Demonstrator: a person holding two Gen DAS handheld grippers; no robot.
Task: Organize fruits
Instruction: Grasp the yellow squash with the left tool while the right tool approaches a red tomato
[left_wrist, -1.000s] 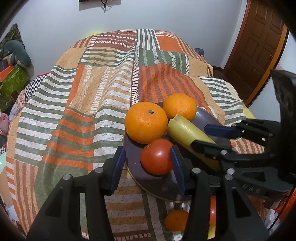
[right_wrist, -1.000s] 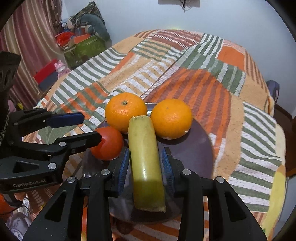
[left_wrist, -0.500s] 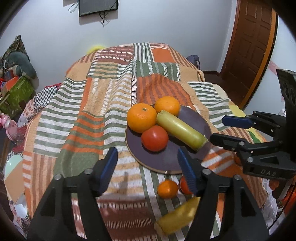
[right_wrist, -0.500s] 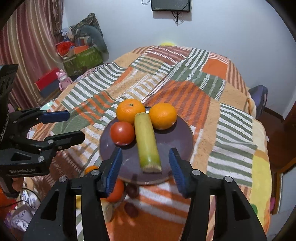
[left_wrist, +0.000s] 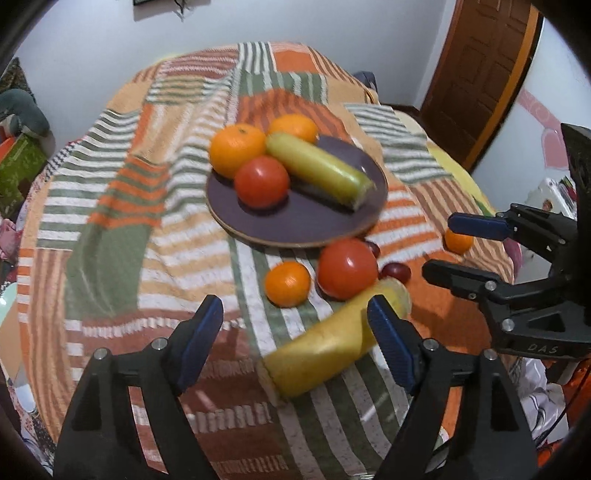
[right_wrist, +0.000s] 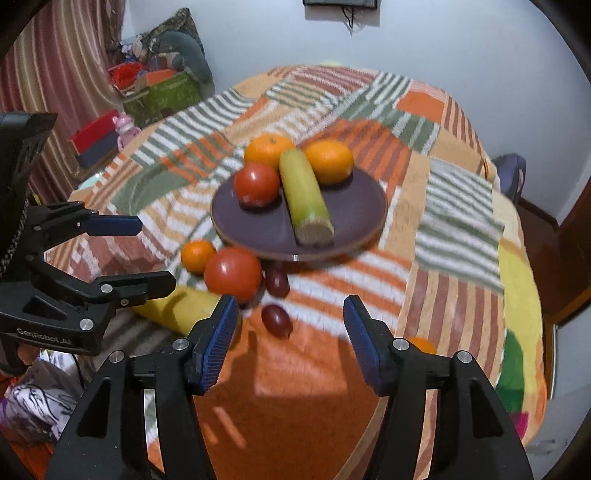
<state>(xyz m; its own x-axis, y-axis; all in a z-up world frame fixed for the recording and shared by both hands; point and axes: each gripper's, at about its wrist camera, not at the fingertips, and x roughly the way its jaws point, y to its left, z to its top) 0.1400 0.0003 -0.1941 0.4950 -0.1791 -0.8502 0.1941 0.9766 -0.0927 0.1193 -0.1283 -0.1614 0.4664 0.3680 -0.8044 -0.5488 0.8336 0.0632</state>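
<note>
Left gripper (left_wrist: 295, 334) jaws opening, empty. Right gripper (right_wrist: 290, 332) jaws opening, empty. Yellow banana (left_wrist: 332, 339) lies on bed (left_wrist: 110, 240) under left jaws, long side slanting across gap. Left hand nearer. Plate (left_wrist: 295, 221) beyond.

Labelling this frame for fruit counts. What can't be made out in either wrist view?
- Yellow fruit on the bedspread, right wrist view: mostly hidden behind the left gripper.
- Small orange, right wrist view: nearly all behind the right gripper's finger.
- Small orange, left wrist view: partly covered by the right gripper.
- Both views: motion blur.
</note>
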